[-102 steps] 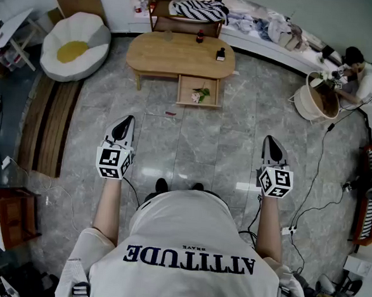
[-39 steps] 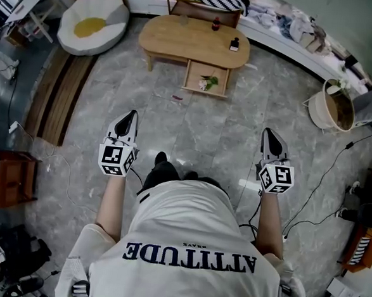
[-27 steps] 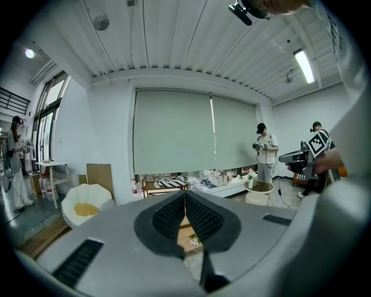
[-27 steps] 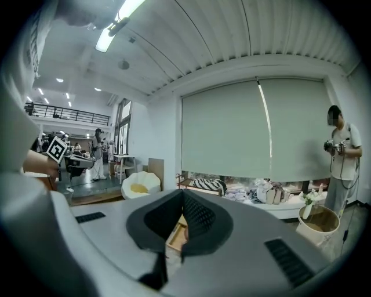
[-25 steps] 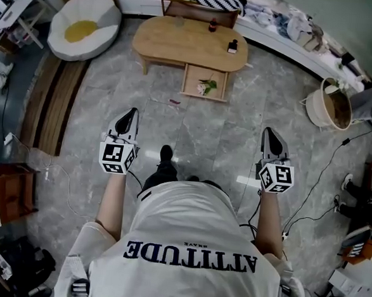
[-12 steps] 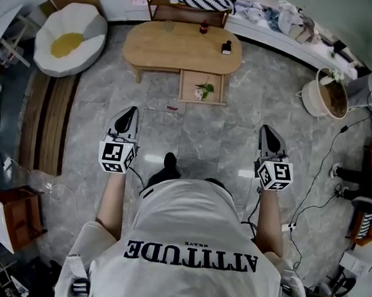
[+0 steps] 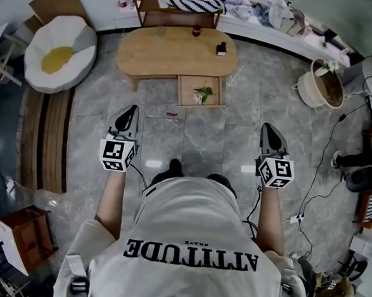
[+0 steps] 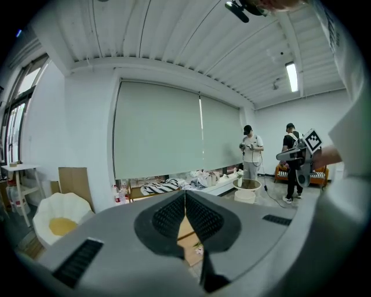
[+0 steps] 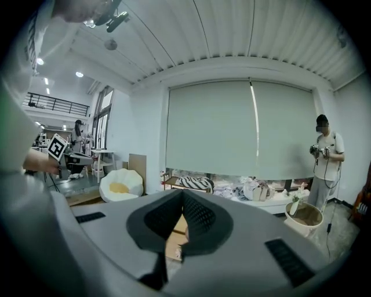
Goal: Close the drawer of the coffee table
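Person in a white shirt (image 7: 192, 240) stands nearest, holding 2 grippers out over the grey floor tiles (image 7: 202, 139). The left gripper (image 7: 130, 111) has its jaws pressed together with nothing between them; the right gripper (image 7: 269, 128) is the same, closed and empty. Both are well apart from the furniture. Farther on, the drawer (image 7: 215, 97) stands pulled out from the near side of the coffee table (image 7: 174, 52), a flower sprig (image 7: 201, 94) lying inside. A small dark bottle (image 7: 221, 49) stands on the tabletop, right of centre, and a white beanbag (image 7: 58, 56) sits far left.
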Demonstrator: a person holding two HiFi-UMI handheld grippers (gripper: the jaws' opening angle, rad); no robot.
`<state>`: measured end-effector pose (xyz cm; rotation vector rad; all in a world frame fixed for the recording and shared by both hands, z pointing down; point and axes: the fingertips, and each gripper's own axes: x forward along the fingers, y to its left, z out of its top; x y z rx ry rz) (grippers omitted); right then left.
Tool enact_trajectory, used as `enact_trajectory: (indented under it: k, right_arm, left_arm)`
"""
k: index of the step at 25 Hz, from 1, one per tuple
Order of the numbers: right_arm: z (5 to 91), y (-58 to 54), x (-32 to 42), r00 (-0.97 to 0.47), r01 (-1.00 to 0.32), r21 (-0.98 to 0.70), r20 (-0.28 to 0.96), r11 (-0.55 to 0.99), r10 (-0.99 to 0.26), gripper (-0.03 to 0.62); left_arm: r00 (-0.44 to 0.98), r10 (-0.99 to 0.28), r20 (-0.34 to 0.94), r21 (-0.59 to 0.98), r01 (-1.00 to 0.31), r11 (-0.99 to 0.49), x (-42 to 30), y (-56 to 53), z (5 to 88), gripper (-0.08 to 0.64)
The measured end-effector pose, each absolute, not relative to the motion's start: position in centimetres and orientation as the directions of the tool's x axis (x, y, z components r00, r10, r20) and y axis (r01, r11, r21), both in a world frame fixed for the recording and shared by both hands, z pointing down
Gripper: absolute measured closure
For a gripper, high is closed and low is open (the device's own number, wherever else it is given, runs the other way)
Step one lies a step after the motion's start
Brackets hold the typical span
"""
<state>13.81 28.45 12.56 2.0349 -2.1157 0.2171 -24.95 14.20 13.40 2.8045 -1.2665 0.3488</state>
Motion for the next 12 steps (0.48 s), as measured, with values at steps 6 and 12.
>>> enact_trajectory:
  k: [6, 12]
  right_arm:
    - [12.7, 26.8, 11.9, -0.020, -0.999, 0.044, 0.247, 0.031, -0.969, 0.572]
    - [13.3, 25.5, 10.5, -0.021, -0.997, 0.061, 0.276, 0.040, -0.961, 0.572]
  left_arm:
    - [0.688, -0.689, 0.226, -0.081, -0.692, -0.717, -25.6, 12.5, 13.7, 0.538]
    - [0.698, -0.678, 0.229, -0.067, -0.684, -0.726, -26.1, 10.9, 14.1, 0.538]
